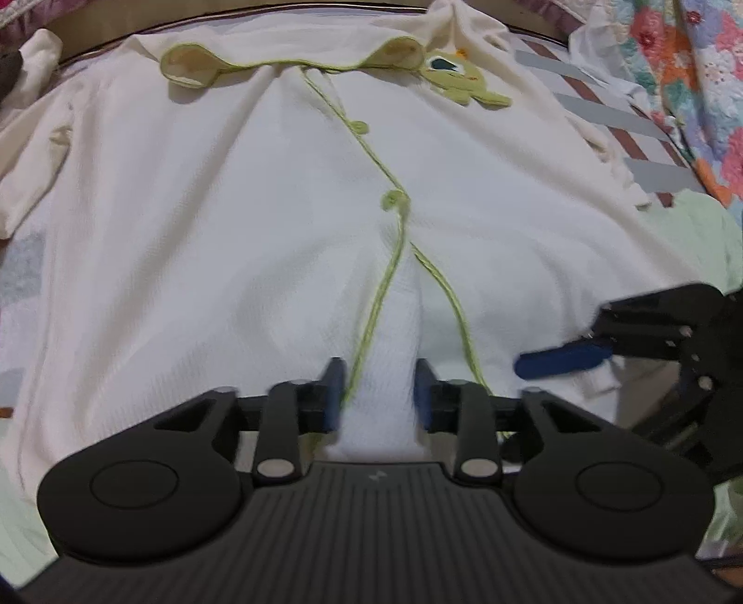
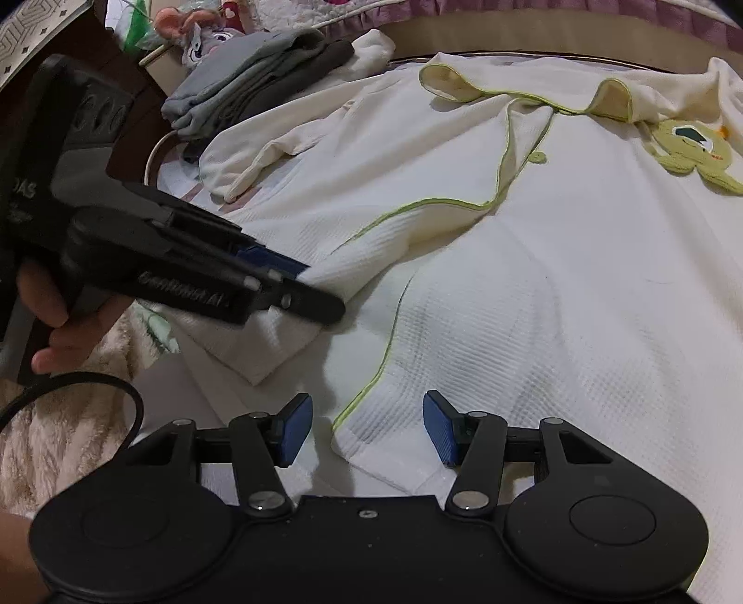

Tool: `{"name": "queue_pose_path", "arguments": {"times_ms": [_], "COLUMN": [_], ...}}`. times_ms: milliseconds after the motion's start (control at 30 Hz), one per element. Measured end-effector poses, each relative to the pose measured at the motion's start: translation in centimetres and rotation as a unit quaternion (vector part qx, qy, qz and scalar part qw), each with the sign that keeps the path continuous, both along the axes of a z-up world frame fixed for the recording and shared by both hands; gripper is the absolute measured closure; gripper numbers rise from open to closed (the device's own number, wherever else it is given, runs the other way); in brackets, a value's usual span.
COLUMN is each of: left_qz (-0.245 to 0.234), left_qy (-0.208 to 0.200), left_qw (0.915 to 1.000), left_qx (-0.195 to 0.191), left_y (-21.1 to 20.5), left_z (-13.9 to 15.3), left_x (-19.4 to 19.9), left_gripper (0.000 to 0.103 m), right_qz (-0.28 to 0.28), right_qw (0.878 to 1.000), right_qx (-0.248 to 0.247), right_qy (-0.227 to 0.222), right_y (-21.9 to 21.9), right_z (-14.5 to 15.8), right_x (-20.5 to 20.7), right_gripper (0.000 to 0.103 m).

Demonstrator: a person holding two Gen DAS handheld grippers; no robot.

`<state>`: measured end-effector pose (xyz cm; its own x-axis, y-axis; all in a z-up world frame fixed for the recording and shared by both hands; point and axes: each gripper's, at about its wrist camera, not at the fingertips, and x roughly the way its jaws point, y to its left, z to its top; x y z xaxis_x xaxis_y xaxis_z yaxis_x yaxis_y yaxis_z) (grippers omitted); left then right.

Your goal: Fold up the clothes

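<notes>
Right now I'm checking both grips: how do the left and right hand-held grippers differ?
The left hand-held gripper is closed on a bunched fold of the white garment; the right hand-held gripper stands wide open, its pads straddling the green-trimmed hem untouched. Both have blue pads and point down at the garment's bottom edge.

A bedroom in a home, I think.
I see a bed (image 1: pixel 650 153) with a striped sheet, a flowered quilt (image 1: pixel 696 69), a plush toy (image 2: pixel 204 37) and a pile of folded grey clothes (image 2: pixel 250 74) near the edge.
</notes>
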<state>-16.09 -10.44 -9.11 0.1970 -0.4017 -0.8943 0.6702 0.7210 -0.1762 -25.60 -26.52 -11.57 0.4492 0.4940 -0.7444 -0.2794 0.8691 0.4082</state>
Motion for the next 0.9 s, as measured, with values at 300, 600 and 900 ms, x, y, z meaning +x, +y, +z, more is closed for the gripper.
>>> {"name": "queue_pose_path", "arguments": {"times_ms": [300,600,900], "left_qz": [-0.036,-0.097,-0.114], "left_qy": [-0.006,0.024,0.029], "left_qw": [0.9977,0.9926,0.9922], "left_qx": [-0.057,-0.069,-0.042], "left_y": [0.3,-0.8,-2.5], "left_z": [3.5,3.6,1.6], "left_x": [-1.8,-3.2,-4.3], "left_gripper": [0.099,0.099,0.095], "right_qz": [0.027,0.023,0.008], "right_qw": [0.994,0.992,1.0], "right_qx": [0.105,0.118,0.009], "right_qy": [0.033,0.029,-0.008], "right_y": [-0.4,-0.3,-2.1], "right_z": [0.6,1.4,2.7], "right_x": [-0.3,-0.8,-2.4], "right_gripper": [0.101,0.099,0.086]}}
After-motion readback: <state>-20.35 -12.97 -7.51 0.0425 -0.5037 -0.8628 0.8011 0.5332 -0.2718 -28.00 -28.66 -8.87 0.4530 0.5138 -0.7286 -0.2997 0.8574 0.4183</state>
